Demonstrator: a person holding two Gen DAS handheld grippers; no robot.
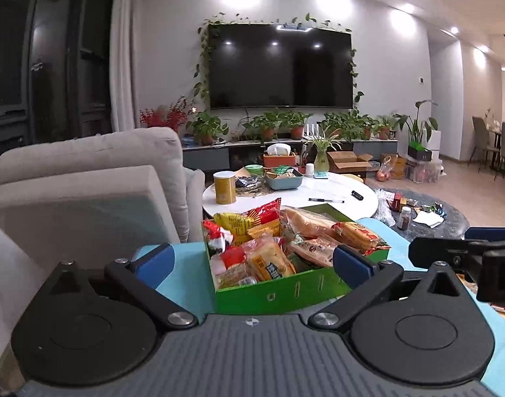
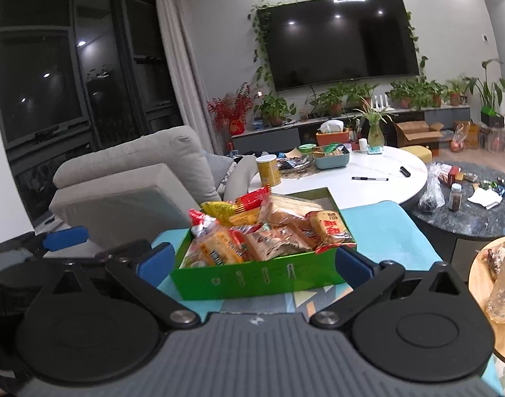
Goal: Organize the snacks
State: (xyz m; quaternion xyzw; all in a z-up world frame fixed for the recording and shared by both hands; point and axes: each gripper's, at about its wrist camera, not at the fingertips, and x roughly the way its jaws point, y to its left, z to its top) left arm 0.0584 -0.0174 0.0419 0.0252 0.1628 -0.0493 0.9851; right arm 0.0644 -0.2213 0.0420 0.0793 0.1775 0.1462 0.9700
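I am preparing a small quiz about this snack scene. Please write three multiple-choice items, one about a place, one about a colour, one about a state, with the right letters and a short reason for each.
1. Where does the yellow can stand?
A. on the white round table
B. inside the snack box
C. on the sofa

2. What colour is the box that holds the snacks?
A. red
B. green
C. white

3. In what state is the left gripper?
A. shut on a snack packet
B. shut on the box wall
C. open, holding nothing

Answers:
1 A: the can stands upright on the white tabletop, behind the box.
2 B: the box walls are bright green in both views.
3 C: its blue pads sit wide apart on either side of the box, gripping nothing. The right gripper looks the same.
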